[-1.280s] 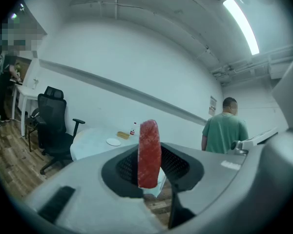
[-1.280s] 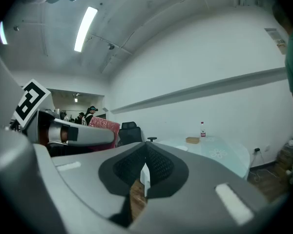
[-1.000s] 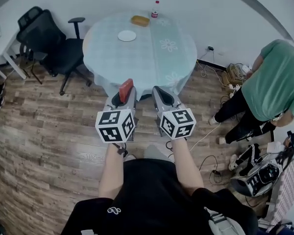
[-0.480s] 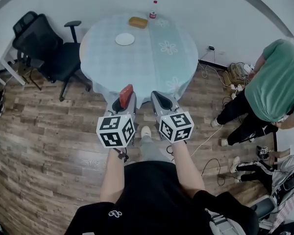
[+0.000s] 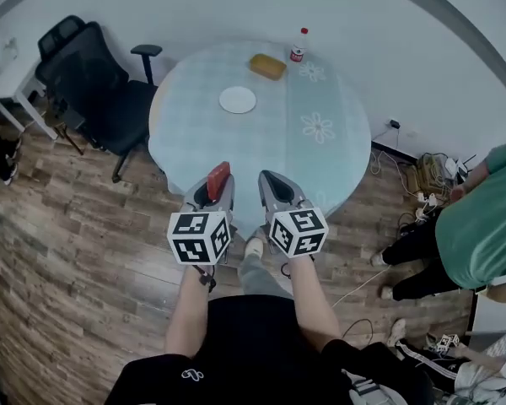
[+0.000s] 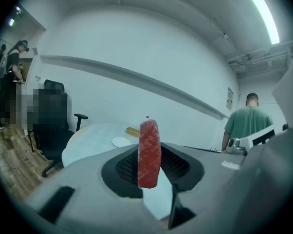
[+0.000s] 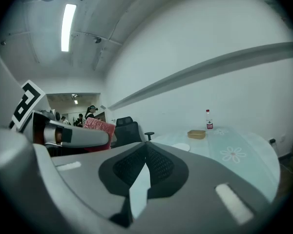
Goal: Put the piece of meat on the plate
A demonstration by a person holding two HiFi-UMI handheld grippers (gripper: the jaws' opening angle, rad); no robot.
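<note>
A red piece of meat (image 5: 220, 175) stands on edge between the jaws of my left gripper (image 5: 214, 186), which is shut on it; the left gripper view shows the meat (image 6: 149, 152) upright between the pads. My right gripper (image 5: 269, 178) is beside it, shut and empty, its fingertips (image 7: 145, 146) meeting. Both hang level at the near edge of the round table (image 5: 320, 167) with a pale cloth. The white plate (image 5: 237, 99) lies far across the table, ahead of the left gripper, and also shows as a small plate (image 6: 121, 141) and plate (image 7: 182, 146).
A yellow-brown tray (image 5: 268, 66) and a bottle (image 5: 299, 45) stand at the table's far edge. A black office chair (image 5: 101, 83) is left of the table. A person in a green shirt (image 5: 482, 230) and floor cables (image 5: 422, 174) are at the right.
Both grippers have moved forward together toward the table, now over its near edge. The meat stays in the left gripper. The person in green has shifted toward the right edge.
</note>
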